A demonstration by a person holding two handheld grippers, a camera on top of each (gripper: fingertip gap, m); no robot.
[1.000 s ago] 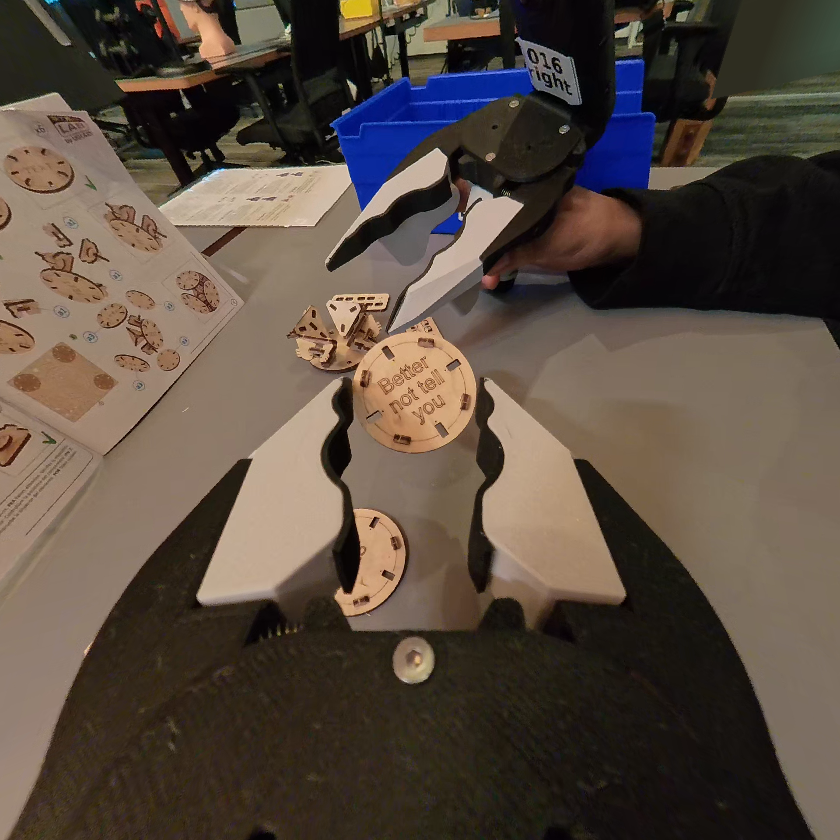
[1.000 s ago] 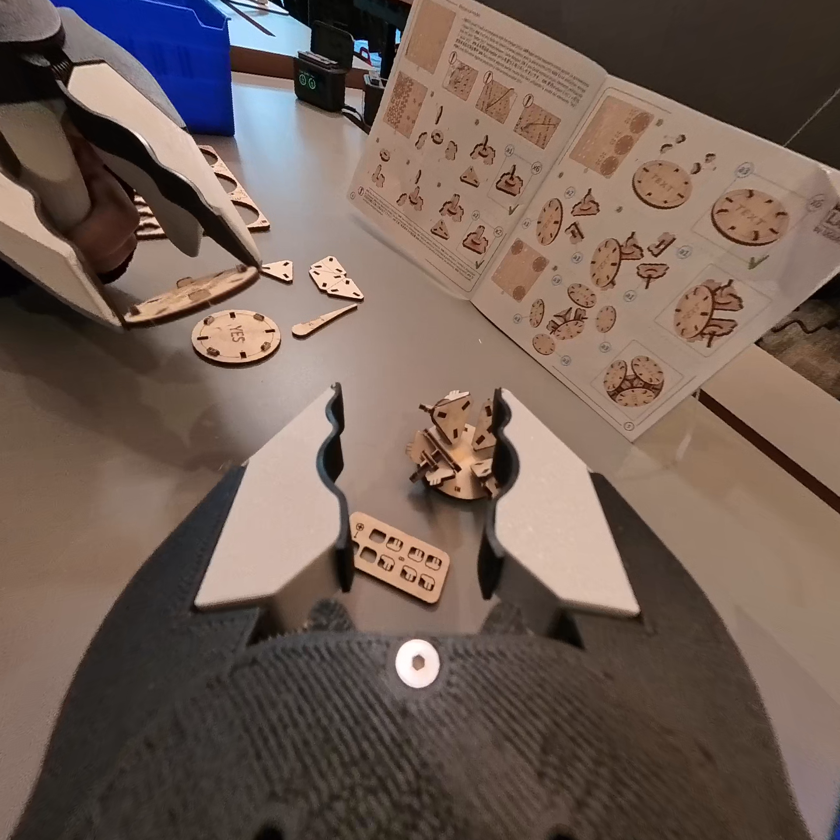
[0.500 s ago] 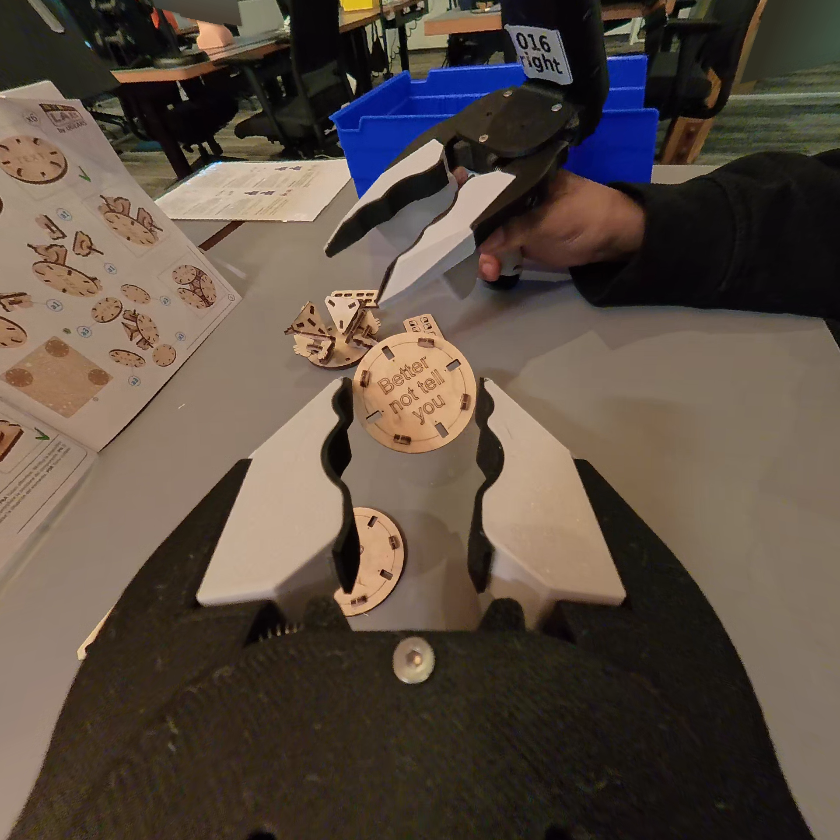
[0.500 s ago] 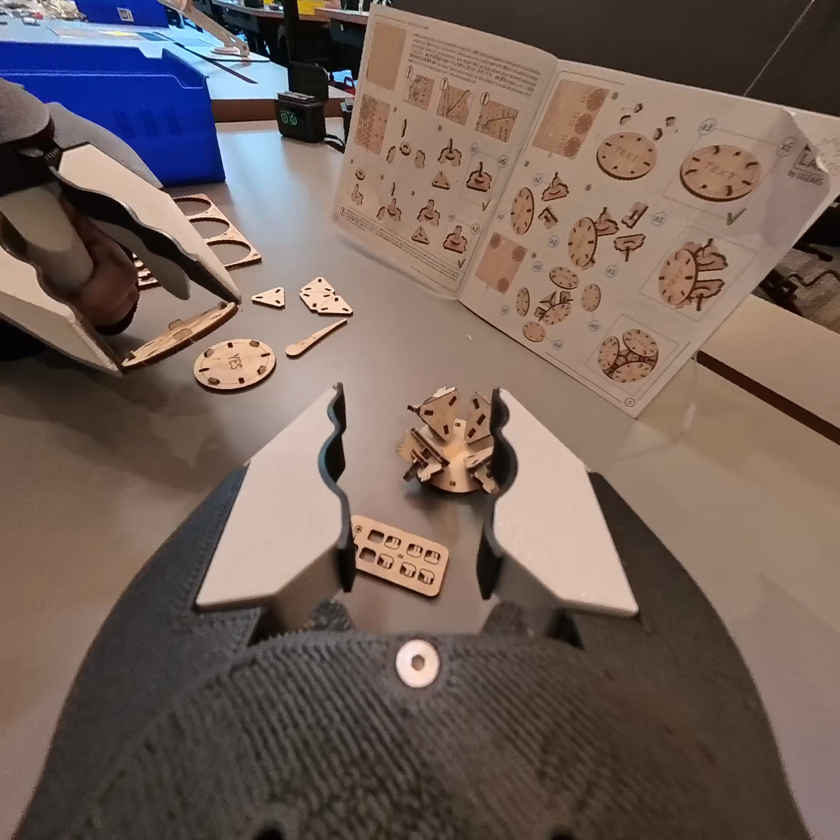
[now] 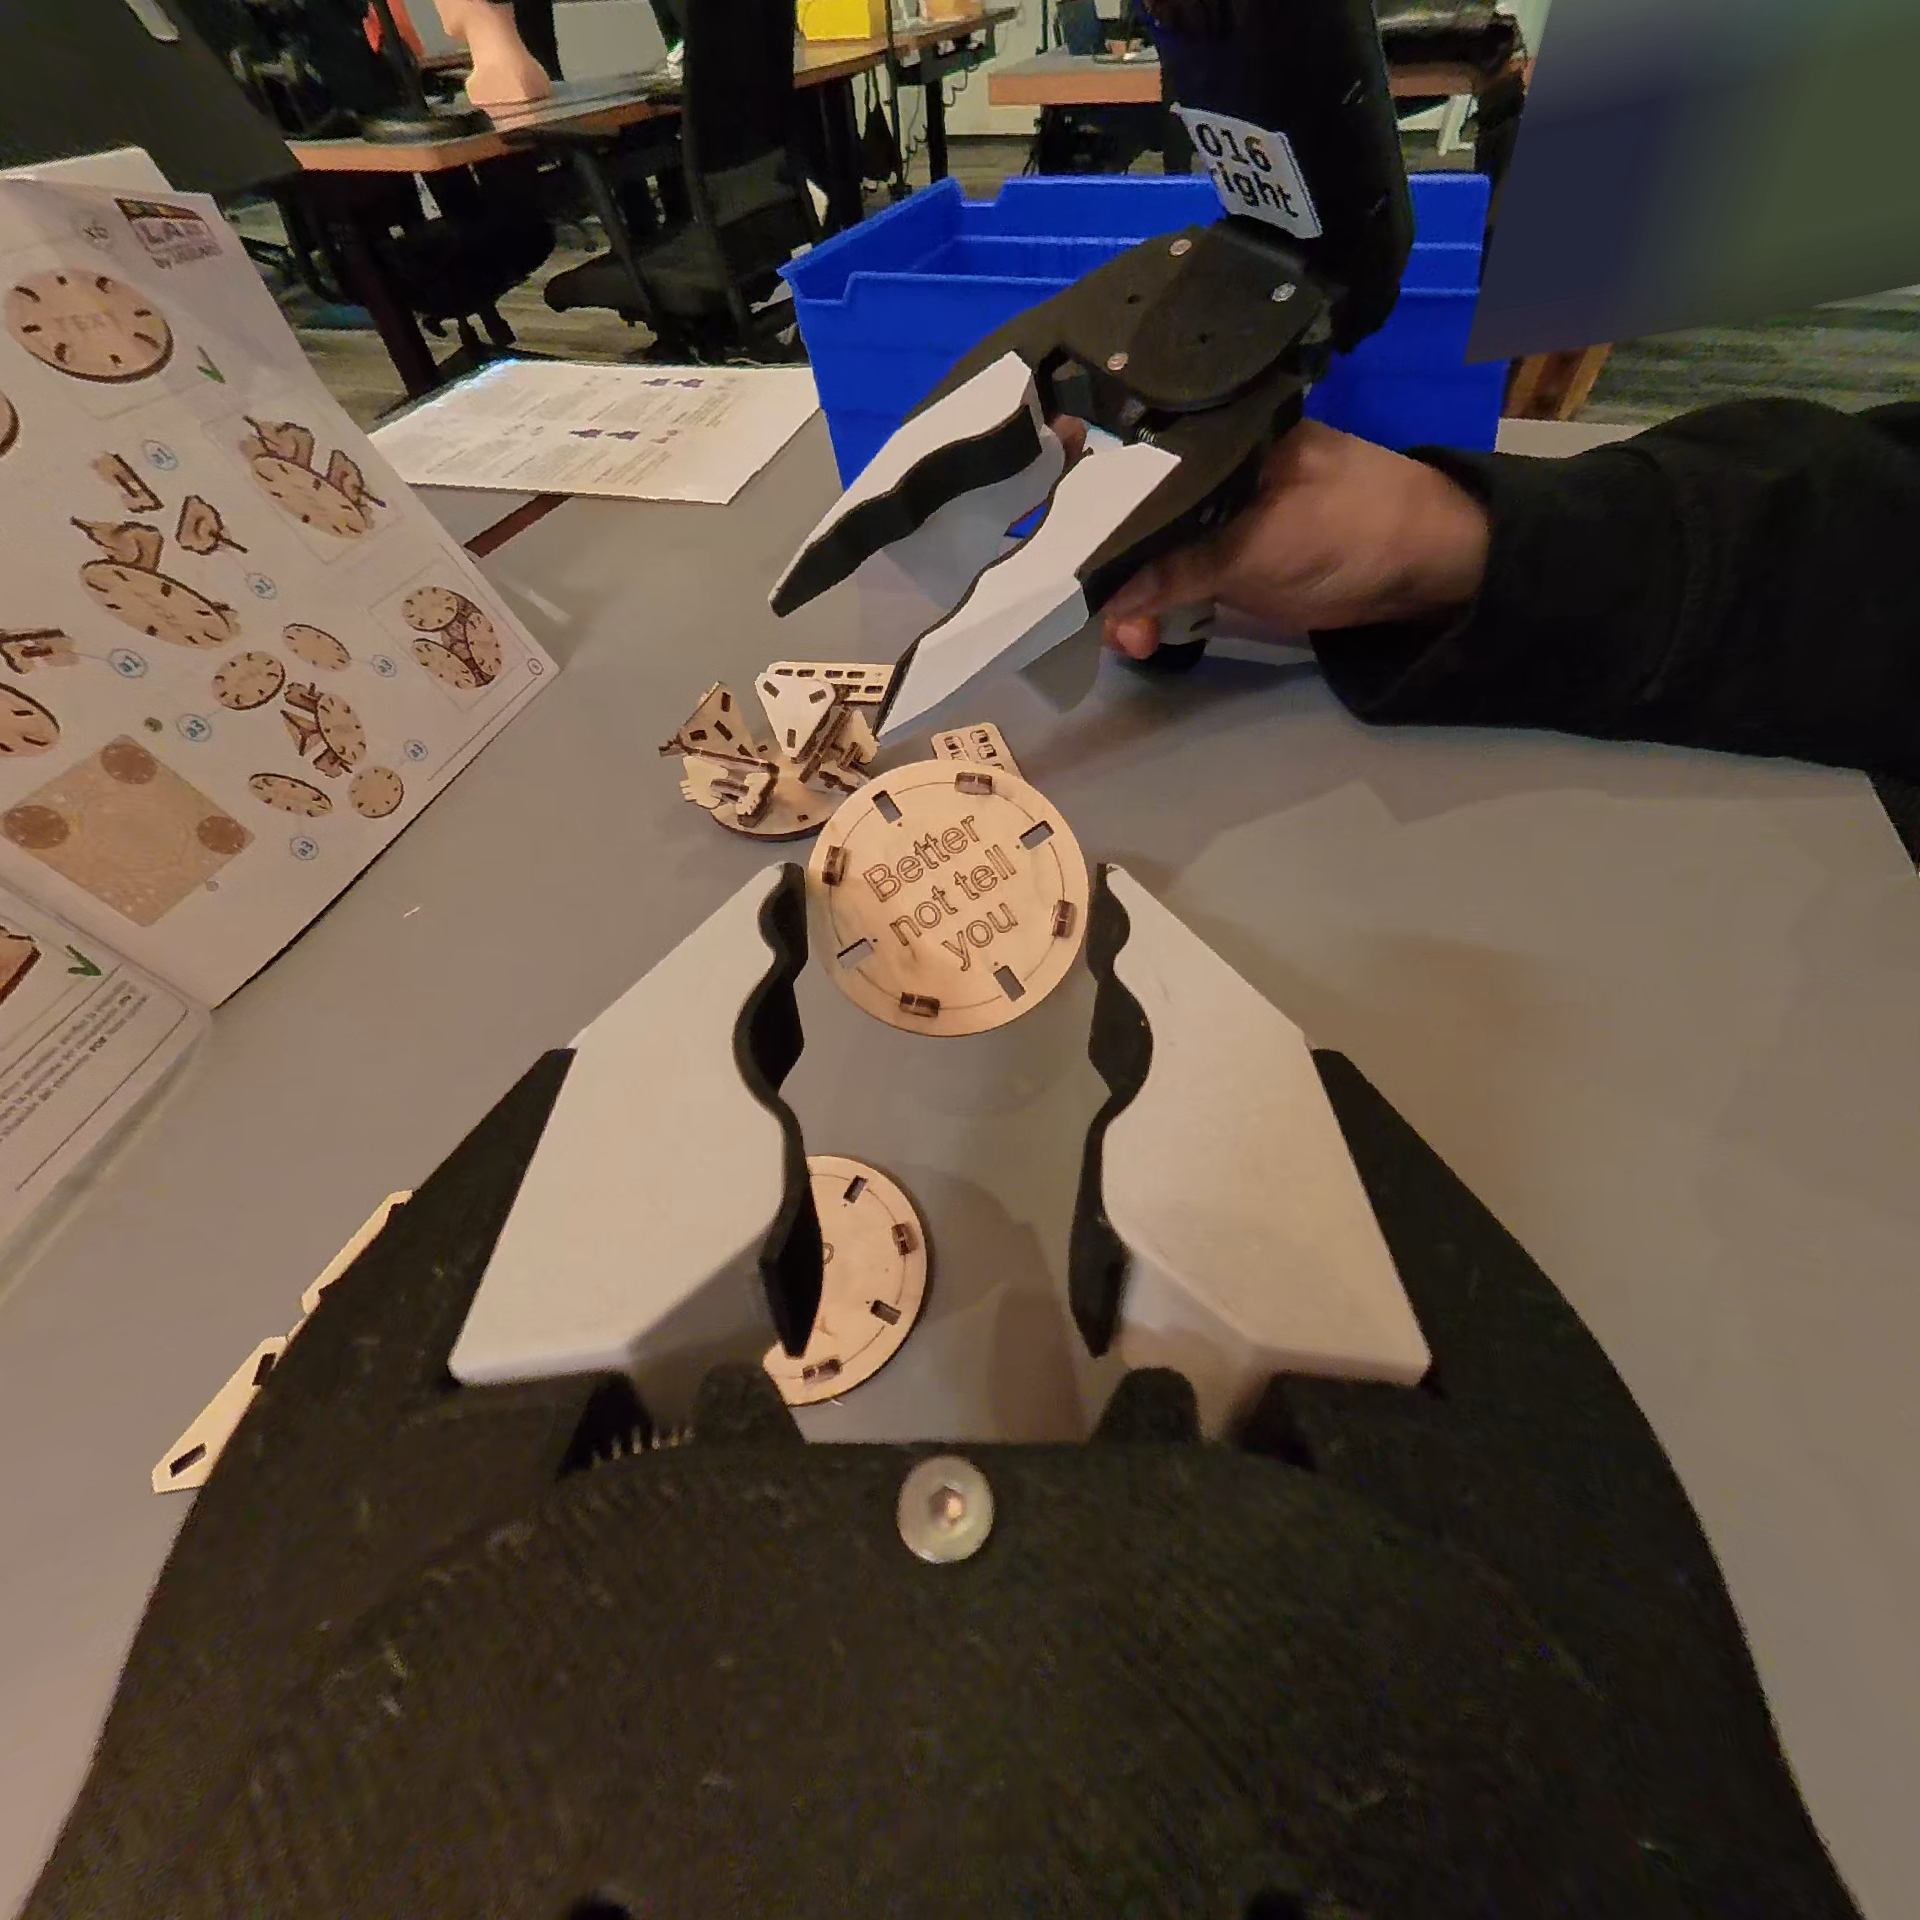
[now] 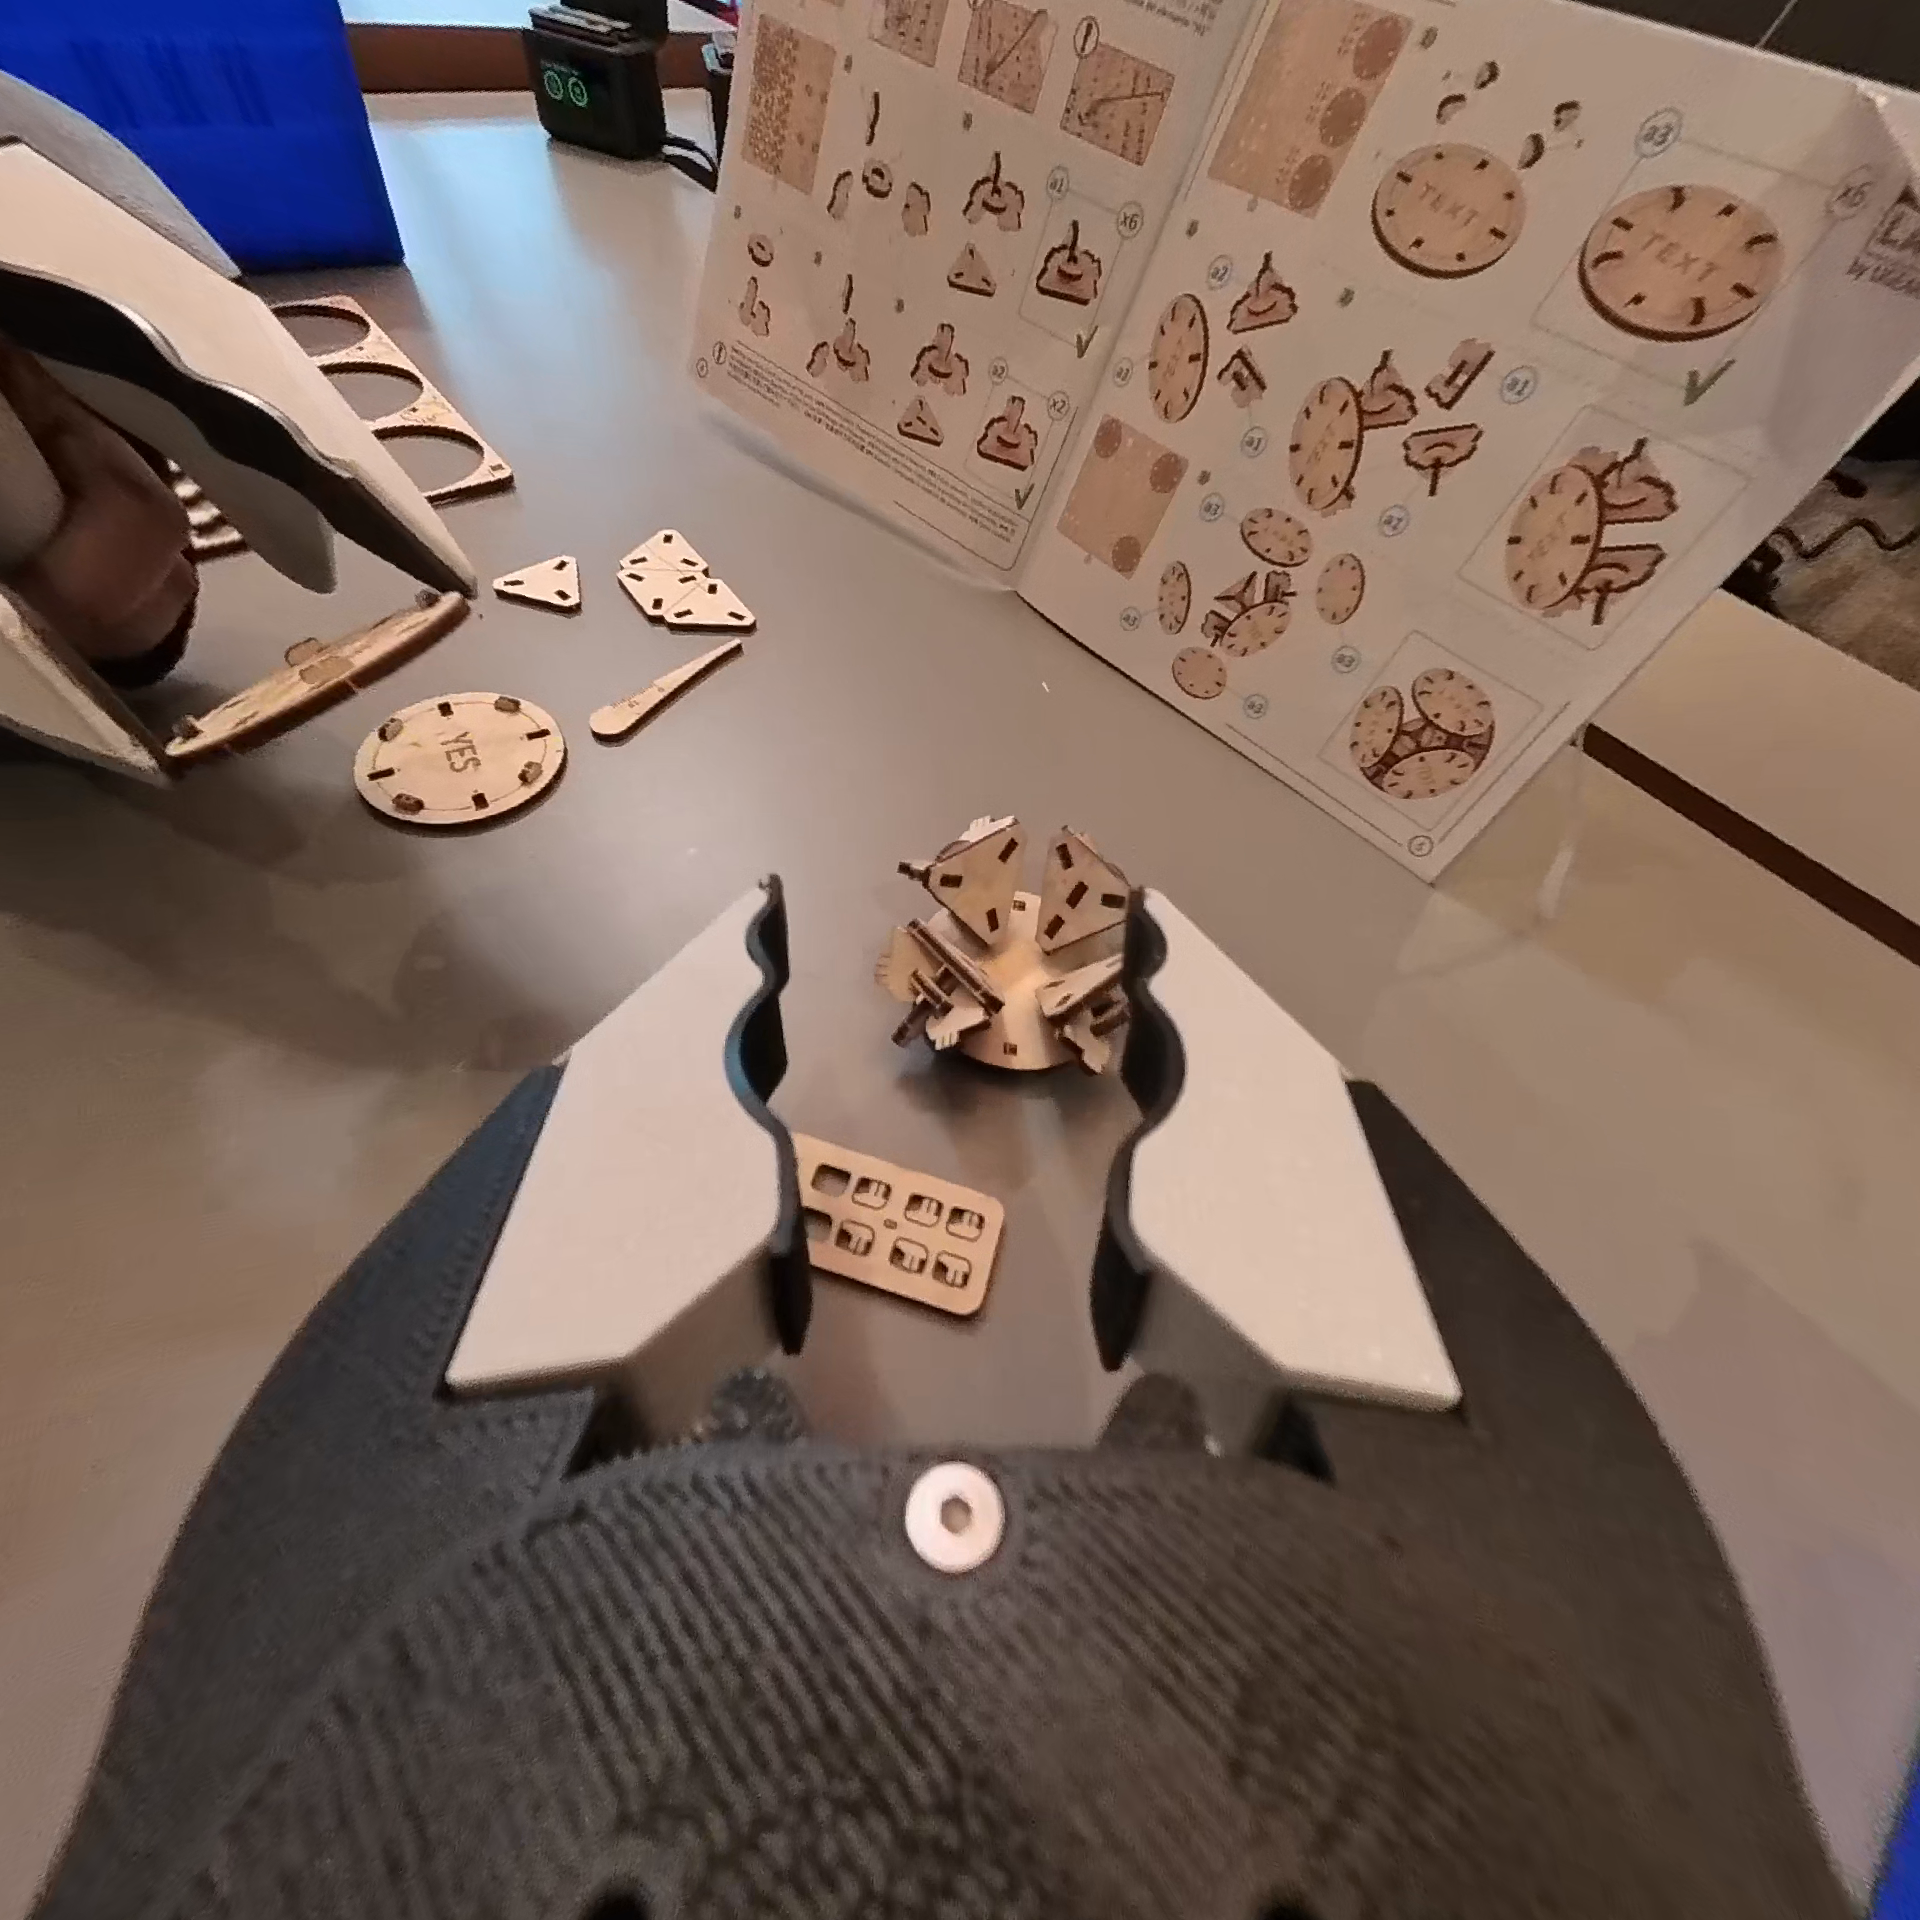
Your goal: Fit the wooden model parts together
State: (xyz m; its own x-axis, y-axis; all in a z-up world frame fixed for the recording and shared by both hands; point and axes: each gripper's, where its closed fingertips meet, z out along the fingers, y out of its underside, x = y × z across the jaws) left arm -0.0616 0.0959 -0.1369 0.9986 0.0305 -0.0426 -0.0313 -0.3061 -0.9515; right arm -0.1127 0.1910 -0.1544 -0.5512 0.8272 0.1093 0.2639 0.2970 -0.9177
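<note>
Left jaws clamp engraved wooden disc [image 5: 948, 896], right jaws open

Dim warm indoor light, soft shadows, wide-angle edge distortion, blurred background

- An open instruction booklet [image 6: 1299, 343] is propped upright on the grey desk [image 6: 1039, 727].
- A blue plastic bin [image 5: 1039, 270] is seen at the desk's far edge.
- A printed sheet [image 5: 592, 431] is laid flat beside it.
</note>
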